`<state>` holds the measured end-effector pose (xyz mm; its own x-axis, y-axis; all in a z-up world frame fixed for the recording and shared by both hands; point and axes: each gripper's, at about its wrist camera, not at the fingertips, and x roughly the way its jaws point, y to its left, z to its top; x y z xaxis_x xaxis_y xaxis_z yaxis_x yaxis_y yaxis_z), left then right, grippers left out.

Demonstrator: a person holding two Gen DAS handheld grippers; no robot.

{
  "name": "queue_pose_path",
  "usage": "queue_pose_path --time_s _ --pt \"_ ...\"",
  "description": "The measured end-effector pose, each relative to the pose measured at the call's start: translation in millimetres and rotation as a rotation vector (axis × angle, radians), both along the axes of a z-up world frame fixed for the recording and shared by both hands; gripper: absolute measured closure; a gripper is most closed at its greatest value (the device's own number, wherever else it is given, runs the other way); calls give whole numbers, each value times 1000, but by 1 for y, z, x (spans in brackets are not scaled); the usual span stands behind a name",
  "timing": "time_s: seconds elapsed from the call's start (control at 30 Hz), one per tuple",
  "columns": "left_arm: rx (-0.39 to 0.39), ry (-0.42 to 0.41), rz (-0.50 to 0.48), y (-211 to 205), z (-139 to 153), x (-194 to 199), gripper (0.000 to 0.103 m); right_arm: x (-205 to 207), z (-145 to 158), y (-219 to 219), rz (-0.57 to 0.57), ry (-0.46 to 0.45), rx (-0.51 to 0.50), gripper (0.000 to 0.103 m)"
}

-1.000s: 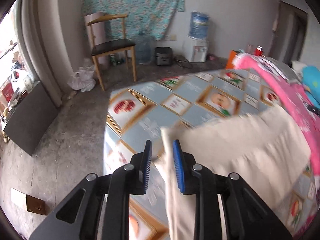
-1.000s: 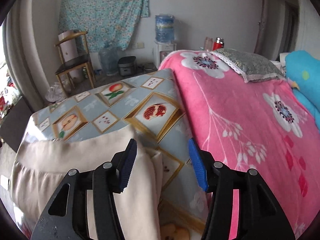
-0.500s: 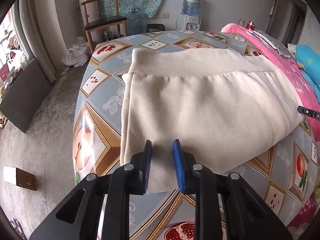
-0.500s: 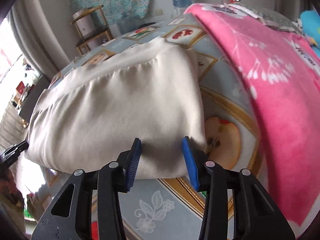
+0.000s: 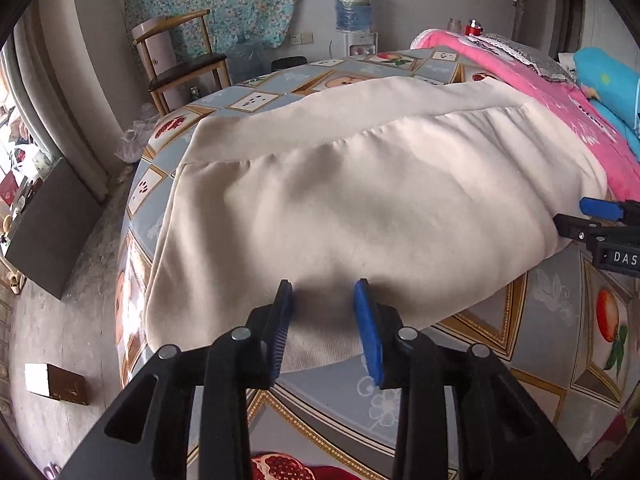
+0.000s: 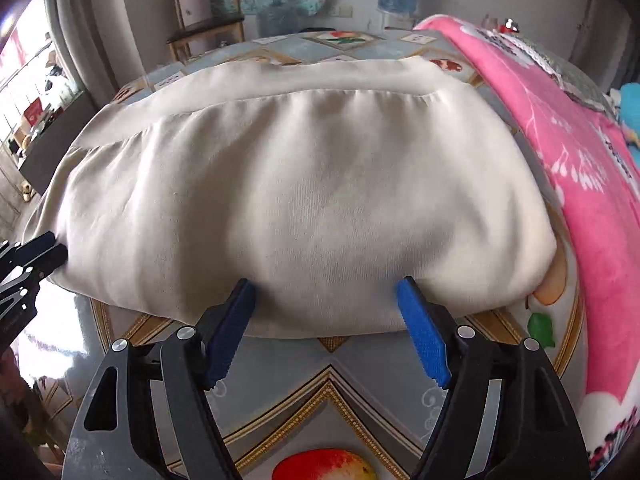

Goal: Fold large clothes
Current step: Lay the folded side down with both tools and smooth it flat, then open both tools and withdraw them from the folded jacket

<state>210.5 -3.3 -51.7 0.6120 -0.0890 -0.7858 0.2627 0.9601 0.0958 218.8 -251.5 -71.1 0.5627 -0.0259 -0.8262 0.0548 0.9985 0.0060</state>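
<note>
Cream garment point(image 5: 360, 200) lies folded flat on the fruit-print tablecloth point(image 5: 500, 360), its right edge just beside the pink blanket point(image 6: 580, 152). Left gripper point(image 5: 323, 312) has a narrow gap and is opening, garment's near hem between the pads, not pinched; right gripper point(image 6: 326, 316) is wide and opening, hem between its pads, pads clear of the cloth. Only the left view shows the chair point(image 5: 180, 64) in full and the block on the floor point(image 5: 54, 383); the right view shows a mango print point(image 6: 324, 465) on the tablecloth below the jaws.
</note>
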Motion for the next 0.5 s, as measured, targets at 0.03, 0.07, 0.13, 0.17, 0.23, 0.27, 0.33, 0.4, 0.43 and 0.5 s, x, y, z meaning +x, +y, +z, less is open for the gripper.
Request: queue_pose_path --time_s 0.03,0.07,0.13,0.17,0.23,0.27,0.33,0.4,0.43,0.5 --pt "-14 -3 3 3 5 -2 71 -4 6 2 -2 -2 25 32" --pt "-27 -21 -2 5 11 -6 71 -8 14 7 12 -22 52 33" --pt "-20 -54 -3 7 17 -10 69 -13 31 23 55 -82 42 33" --pt "-11 -50 -1 7 16 -9 68 -11 36 33 78 -98 27 33" --pt "5 -9 22 8 6 -1 68 -5 37 49 108 -108 24 33" --pt "0 10 27 9 0 2 67 1 32 54 116 -100 25 32" --pt "-15 -4 25 11 -3 1 67 14 11 62 112 -29 3 32" --pt "-8 -6 22 10 1 -3 67 15 1 59 88 -13 20 31" --pt "-9 -10 21 11 5 -7 67 10 5 57 82 -10 39 31" --pt "-26 -34 16 14 15 -18 63 -2 15 51 76 -23 89 27"
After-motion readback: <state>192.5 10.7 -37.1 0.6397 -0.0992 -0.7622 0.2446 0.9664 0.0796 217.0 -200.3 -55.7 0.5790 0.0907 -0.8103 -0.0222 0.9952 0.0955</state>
